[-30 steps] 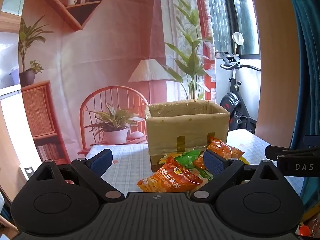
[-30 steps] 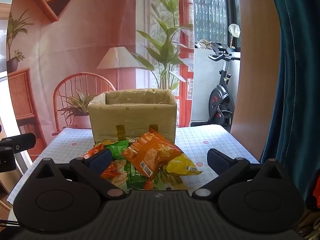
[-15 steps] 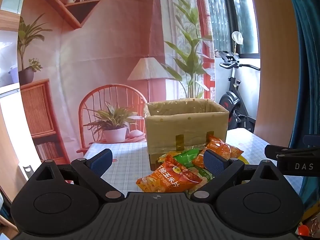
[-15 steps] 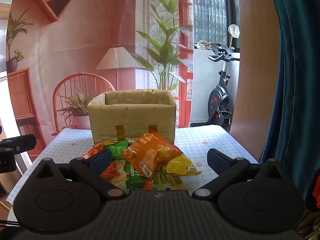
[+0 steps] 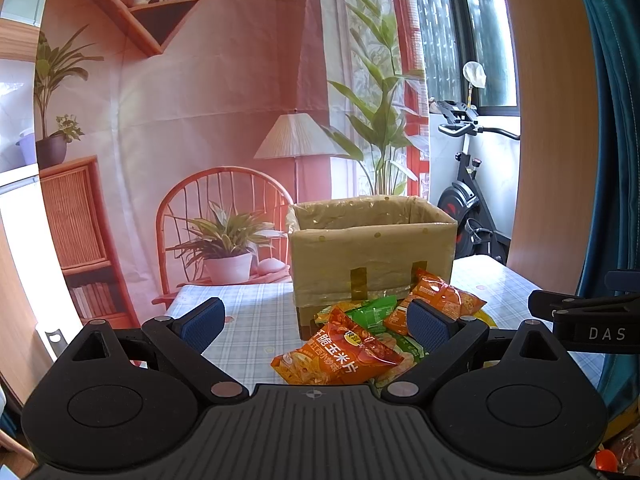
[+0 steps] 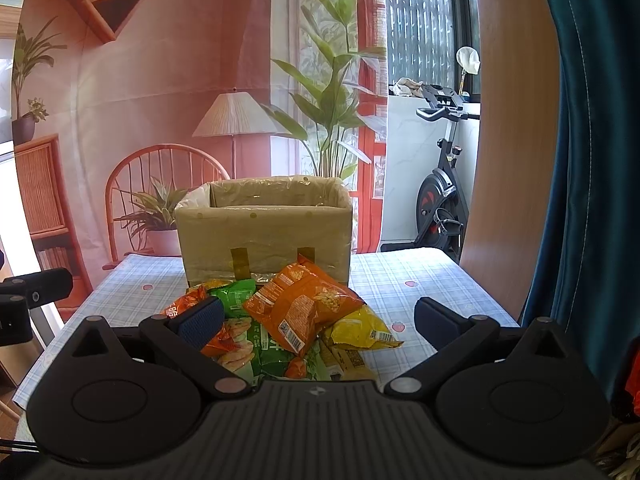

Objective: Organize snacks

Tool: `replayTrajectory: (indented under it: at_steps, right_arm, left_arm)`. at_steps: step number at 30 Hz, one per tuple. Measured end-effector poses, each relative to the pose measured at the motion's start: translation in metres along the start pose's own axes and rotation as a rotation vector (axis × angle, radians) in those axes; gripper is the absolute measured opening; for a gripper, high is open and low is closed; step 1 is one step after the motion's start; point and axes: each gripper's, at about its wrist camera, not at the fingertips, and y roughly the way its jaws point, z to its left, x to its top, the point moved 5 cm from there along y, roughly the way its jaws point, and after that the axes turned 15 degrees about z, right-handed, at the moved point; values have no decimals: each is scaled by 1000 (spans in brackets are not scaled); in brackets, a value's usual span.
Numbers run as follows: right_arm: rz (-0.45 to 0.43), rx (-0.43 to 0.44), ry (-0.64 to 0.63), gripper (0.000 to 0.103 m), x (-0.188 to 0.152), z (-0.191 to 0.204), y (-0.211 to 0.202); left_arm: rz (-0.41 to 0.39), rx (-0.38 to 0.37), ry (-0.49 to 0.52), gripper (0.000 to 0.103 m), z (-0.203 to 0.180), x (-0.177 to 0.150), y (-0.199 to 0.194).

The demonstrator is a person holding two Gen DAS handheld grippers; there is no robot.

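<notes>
Near the table's [image 6: 420, 280] far edge stands a plastic-lined cardboard box [image 6: 266, 236]; crinkly foil snack bags [image 6: 298, 310] lie heaped against it. Left gripper [image 5: 316, 322] and right gripper [image 6: 318, 320] gape wide, empty.

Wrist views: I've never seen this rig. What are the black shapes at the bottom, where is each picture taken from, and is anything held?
No robot here: a person carries a hand-held gripper in each hand, with a camera looking along its fingers. One picture shows the left hand-held gripper, the other the right hand-held gripper. Both are open and hold nothing. On the checked tablecloth a pile of snack bags lies in front of an open cardboard box.
</notes>
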Motion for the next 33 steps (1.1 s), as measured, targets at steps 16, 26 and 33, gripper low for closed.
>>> replayTrajectory:
  at_steps: [16, 26, 33]
  right_arm:
    - [-1, -3, 2, 103, 0, 0, 0]
    - [-4, -5, -1, 103, 2, 0, 0]
    - [-4, -5, -1, 103, 2, 0, 1]
  left_arm:
    - [3, -3, -2, 99, -2, -3, 0]
    - [5, -5, -6, 99, -1, -4, 1]
    - [5, -6, -7, 99, -1, -3, 2]
